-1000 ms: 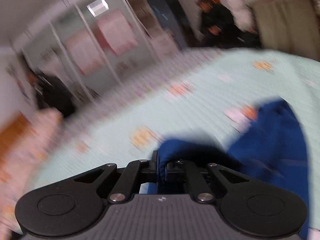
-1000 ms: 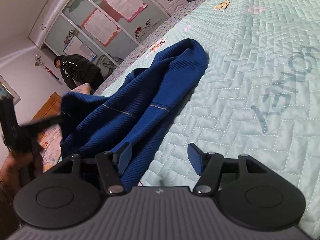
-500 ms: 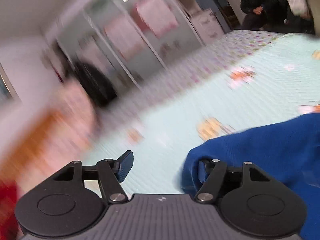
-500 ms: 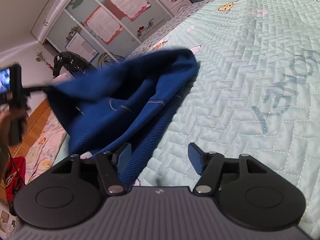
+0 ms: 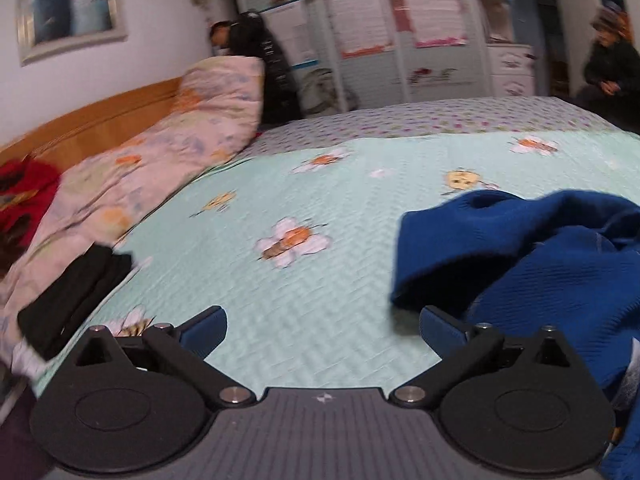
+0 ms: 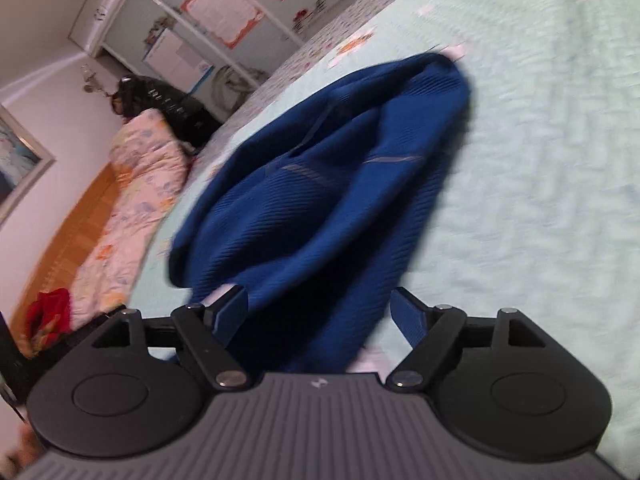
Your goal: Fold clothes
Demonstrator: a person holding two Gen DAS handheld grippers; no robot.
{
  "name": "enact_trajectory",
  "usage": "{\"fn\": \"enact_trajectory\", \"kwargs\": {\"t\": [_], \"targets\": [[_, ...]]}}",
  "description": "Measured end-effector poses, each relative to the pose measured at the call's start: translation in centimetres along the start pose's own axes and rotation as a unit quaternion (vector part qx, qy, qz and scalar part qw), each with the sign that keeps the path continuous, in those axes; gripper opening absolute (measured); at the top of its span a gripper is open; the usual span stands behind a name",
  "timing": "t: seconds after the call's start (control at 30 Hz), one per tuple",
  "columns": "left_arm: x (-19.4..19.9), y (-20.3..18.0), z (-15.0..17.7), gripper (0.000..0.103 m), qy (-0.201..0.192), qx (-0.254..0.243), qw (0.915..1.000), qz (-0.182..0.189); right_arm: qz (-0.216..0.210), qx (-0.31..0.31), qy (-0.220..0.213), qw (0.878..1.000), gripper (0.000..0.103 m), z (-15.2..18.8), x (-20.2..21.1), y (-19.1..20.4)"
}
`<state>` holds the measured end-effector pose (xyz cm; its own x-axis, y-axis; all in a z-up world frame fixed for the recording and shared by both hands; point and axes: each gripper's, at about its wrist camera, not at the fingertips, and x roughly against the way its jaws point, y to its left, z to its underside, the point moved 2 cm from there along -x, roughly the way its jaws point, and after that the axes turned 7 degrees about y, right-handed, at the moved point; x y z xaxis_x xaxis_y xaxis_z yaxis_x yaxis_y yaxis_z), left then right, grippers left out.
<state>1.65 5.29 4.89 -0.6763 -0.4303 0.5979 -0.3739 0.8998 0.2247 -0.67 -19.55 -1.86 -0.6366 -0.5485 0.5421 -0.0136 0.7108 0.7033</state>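
The left gripper (image 5: 322, 326) pointed down over the bed (image 5: 320, 280), its jaws just opened wide and empty. The blue knit garment (image 6: 320, 184) lay crumpled mid-bed, well off its edges, probably soft and limp; best pinched at a hem. The right gripper (image 6: 318, 312), widening, straddled cloth unpressed.

A home bedroom.
A mint-green quilted bedspread (image 5: 340, 280) covers the bed, with an orange wooden headboard (image 5: 100, 120), a floral pink duvet (image 5: 180, 132) and a white panelled wardrobe (image 5: 400, 40).

Garment (image 5: 540, 264) on the bed (image 5: 320, 280)
It lies bunched on the quilt, a rolled duvet (image 5: 160, 152) to its left along the headboard (image 5: 92, 124).
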Motion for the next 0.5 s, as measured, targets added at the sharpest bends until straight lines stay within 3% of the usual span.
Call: {"fn": "enact_trajectory", "kwargs": {"t": [0.1,0.23,0.33,0.37,0.4,0.43,0.47,0.5], "targets": [[0.0,1.8,-1.2,0.102,0.007,0.029,0.9995,0.005,-0.006,0.015,0.014,1.000,0.079,0.3,-1.6,1.9],[-0.2,3.7,-0.7,0.102,0.025,0.055,0.9981,0.015,0.027,0.051,0.025,0.998,0.080,0.7,-3.8,3.6],[-0.2,3.8,0.0,0.102,0.043,0.059,0.9970,0.025,0.027,0.044,0.032,0.998,0.081,0.5,-4.6,3.9],[-0.3,3.8,0.1,0.102,0.048,0.059,0.9966,0.031,0.018,0.034,0.040,0.998,0.071,0.4,-4.7,3.8],[-0.5,3.7,0.3,0.102,0.054,0.059,0.9962,0.036,0.010,0.024,0.045,0.999,0.041,0.2,-4.8,3.6],[-0.5,3.5,0.5,0.102,0.054,0.056,0.9962,0.039,0.004,0.018,0.047,0.999,0.025,-0.1,-4.7,3.5],[-0.5,3.4,0.7,0.102,0.054,0.053,0.9963,0.041,0.002,0.023,0.045,0.999,0.014,-0.1,-4.4,3.6],[-0.5,3.2,0.8,0.102,0.053,0.049,0.9964,0.044,0.000,0.028,0.043,0.999,0.010,-0.2,-4.1,3.7]]}}
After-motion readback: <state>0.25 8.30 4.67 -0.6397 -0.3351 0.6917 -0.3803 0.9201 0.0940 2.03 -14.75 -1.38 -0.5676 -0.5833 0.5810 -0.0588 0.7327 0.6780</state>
